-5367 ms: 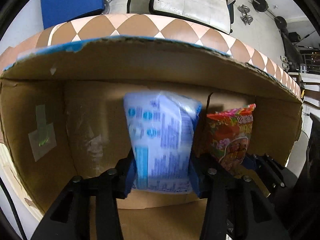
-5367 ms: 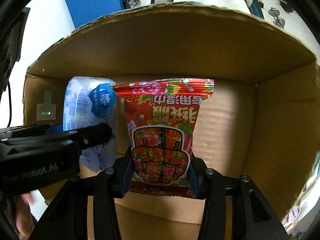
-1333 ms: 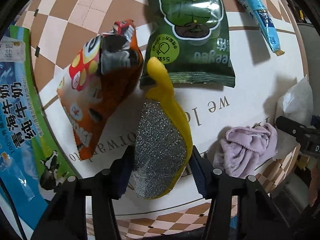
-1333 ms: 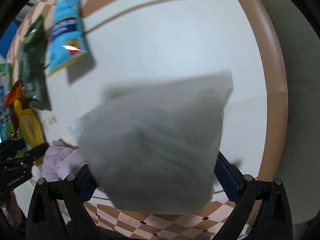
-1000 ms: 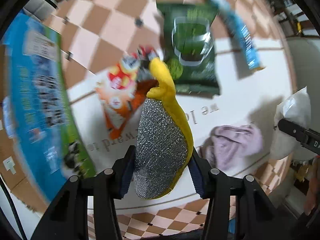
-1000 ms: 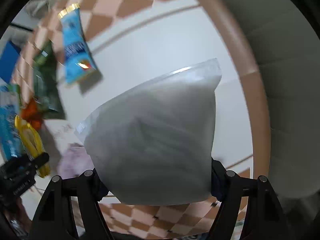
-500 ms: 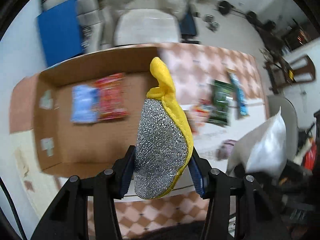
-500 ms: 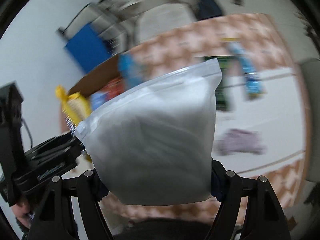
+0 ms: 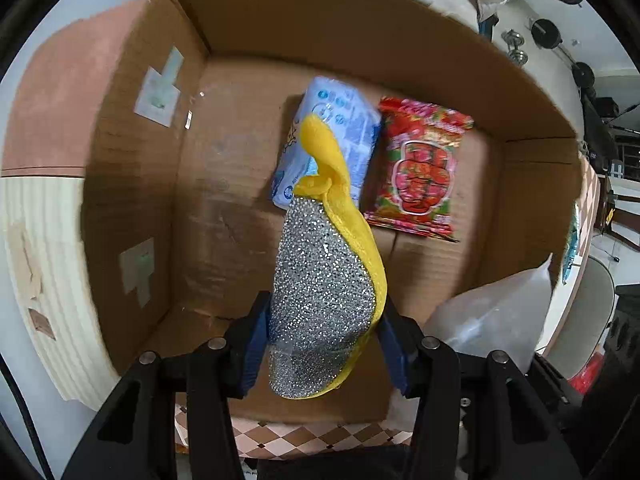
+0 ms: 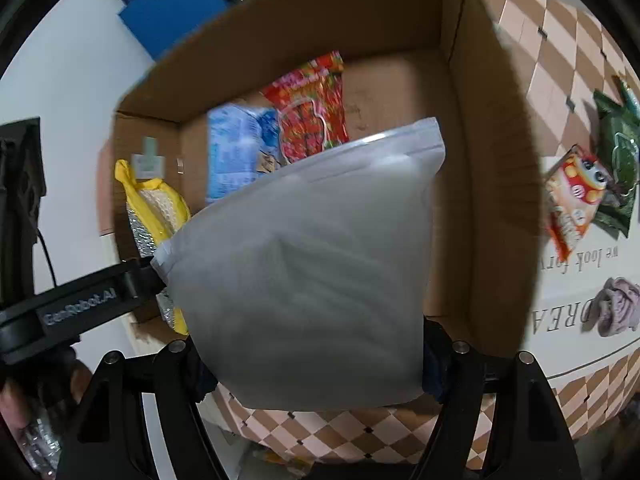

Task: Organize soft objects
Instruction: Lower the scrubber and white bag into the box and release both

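- Left hand-held gripper (image 9: 324,344) pinches a yellow-and-silver scrubbing sponge (image 9: 324,292) above the cardboard box (image 9: 360,28).
- Right hand-held gripper (image 10: 310,364) clamps a frosted white zip pouch (image 10: 308,272).

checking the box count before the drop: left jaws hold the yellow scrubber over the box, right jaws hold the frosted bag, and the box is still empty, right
Not quite: the cardboard box is not empty. The left wrist view shows a blue tissue pack and a red snack packet lying side by side on its floor. The rest holds: the yellow scrubber is in the left jaws, the frosted bag in the right.
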Available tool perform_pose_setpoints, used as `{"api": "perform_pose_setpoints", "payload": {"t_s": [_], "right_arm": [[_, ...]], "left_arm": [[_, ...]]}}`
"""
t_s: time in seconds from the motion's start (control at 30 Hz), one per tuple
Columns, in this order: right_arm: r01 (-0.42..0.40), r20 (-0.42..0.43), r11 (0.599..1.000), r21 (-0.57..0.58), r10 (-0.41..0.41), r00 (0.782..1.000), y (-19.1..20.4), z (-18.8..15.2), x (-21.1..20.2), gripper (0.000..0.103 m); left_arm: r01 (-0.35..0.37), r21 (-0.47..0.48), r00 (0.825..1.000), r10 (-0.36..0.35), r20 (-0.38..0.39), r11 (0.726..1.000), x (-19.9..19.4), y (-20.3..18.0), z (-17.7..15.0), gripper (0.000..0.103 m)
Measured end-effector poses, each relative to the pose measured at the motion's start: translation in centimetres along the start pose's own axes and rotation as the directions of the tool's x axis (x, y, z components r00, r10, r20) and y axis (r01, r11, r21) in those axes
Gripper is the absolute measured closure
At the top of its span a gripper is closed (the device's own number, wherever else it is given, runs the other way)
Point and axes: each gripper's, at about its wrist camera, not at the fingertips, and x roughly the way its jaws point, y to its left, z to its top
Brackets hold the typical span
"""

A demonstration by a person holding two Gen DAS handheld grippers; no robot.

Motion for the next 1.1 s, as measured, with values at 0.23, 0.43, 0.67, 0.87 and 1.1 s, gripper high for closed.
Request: {"api": "perform_pose_setpoints", "payload": {"t_s": [0.23,0.43,0.67,0.87,1.1], "right_arm": [[0.012,-0.084,1.000,0.001,-0.012,0.996,-1.0,1.3,4.2,0.020],[0.052,-0.092,0.995,-0.086,-0.060,0.994,0.0,0.9,3.2,0.003],[0.121,-0.026,0.983,-0.135,-0.126,0.992,0.9,0.4,-0.1,0.002],[0.194,0.069,0.969,-0.154,-0.185,0.980,-0.1,-1.7,-3.4,0.000],[0.224,0.180,0.961,-0.162,-0.195,0.964,-0.4,-4.9,-6.7,0.000]], "left_arm": [[0.012,0.016,0.995,-0.010,-0.101,1.000,3.4,1.4,1.1,0.053],[-0.002,0.057,0.995,0.007,-0.100,0.998,3.3,1.3,0.2,0.040],[-0.020,0.052,1.000,0.019,0.009,0.998,-0.5,1.3,-2.4,0.040],[-0.071,0.045,0.985,0.063,0.161,0.996,-4.7,1.8,-5.7,0.040],[-0.159,0.048,0.938,0.136,0.317,0.986,-7.6,0.4,-8.7,0.034]]}}
